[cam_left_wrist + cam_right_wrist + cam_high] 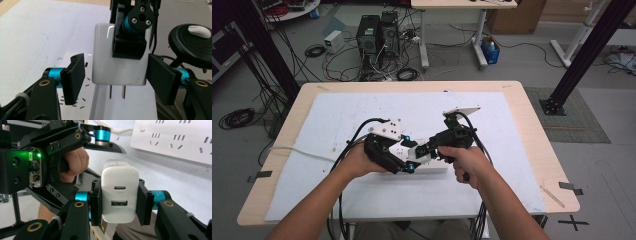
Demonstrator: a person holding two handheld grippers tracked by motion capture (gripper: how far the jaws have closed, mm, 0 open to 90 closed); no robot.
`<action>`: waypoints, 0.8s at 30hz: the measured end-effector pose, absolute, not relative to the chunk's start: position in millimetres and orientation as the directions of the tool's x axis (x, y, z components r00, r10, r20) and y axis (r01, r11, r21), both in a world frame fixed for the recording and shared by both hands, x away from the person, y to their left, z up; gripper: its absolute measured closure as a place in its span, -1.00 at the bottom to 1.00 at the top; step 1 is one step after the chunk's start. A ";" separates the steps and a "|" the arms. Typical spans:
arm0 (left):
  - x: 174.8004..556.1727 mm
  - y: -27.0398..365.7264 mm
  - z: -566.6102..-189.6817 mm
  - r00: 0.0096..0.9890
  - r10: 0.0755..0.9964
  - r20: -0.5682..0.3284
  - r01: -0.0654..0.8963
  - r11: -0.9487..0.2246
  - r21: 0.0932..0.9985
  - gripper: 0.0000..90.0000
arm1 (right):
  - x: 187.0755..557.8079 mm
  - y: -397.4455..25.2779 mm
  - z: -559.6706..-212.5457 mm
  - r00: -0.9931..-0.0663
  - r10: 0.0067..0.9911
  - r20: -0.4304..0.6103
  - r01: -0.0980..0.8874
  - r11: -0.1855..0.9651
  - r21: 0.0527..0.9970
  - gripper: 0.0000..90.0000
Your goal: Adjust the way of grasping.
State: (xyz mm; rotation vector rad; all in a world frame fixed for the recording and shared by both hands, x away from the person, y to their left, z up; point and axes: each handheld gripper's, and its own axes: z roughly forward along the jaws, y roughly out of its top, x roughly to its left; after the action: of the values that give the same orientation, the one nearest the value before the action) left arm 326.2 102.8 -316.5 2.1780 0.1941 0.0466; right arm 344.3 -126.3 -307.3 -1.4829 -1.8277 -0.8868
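A white USB wall charger (120,195) is clamped between the two black jaws of my right gripper (120,206), its ports facing that camera. In the left gripper view the charger (118,67) hangs with its two metal prongs (117,92) pointing down over a white power strip (125,110). One of the right gripper's fingers (128,47) presses on its face. My left gripper (117,80) stands open around the charger, with a gap on its left side. In the high view both grippers (412,152) (421,154) meet at the table's middle above the power strip (434,169).
A white sheet (337,120) covers most of the wooden table (532,125). The strip's white cable (297,150) runs off to the left. A black stool with a white mouse (198,31) stands beside the table. Computers and cables (377,40) lie on the floor beyond.
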 end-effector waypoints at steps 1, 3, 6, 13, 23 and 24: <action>326.3 102.8 -316.2 0.986 0.164 -0.041 0.128 -0.568 0.813 -0.34 | 344.7 -127.1 -307.4 -0.183 0.568 0.803 0.982 0.145 0.122 0.38; 326.8 102.7 -315.7 0.984 0.171 -0.055 0.146 -0.584 0.798 -0.36 | 344.6 -128.9 -306.4 -0.188 0.571 0.799 0.981 0.141 0.129 0.38; 327.8 101.4 -314.5 0.980 0.185 -0.080 0.180 -0.630 0.756 -0.45 | 344.5 -130.9 -304.6 -0.197 0.591 0.782 0.980 0.148 0.136 0.38; 326.9 107.0 -304.1 0.979 0.197 -0.059 0.183 -0.703 0.687 -0.45 | 344.8 -140.5 -301.6 -0.204 0.614 0.763 0.979 0.138 0.151 0.38; 326.6 122.4 -295.0 0.962 0.268 -0.052 0.255 -0.815 0.520 -0.52 | 343.8 -156.7 -292.1 -0.218 0.673 0.707 0.976 0.135 0.172 0.38; 326.2 124.1 -294.1 0.961 0.271 -0.051 0.259 -0.824 0.505 -0.52 | 343.6 -158.6 -291.0 -0.216 0.680 0.701 0.976 0.131 0.174 0.38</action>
State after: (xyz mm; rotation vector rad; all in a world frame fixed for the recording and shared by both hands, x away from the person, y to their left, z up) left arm 326.2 124.1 -294.1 2.5826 0.3748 0.0309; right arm 343.6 -158.6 -291.0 -1.5901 -1.9577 -0.8604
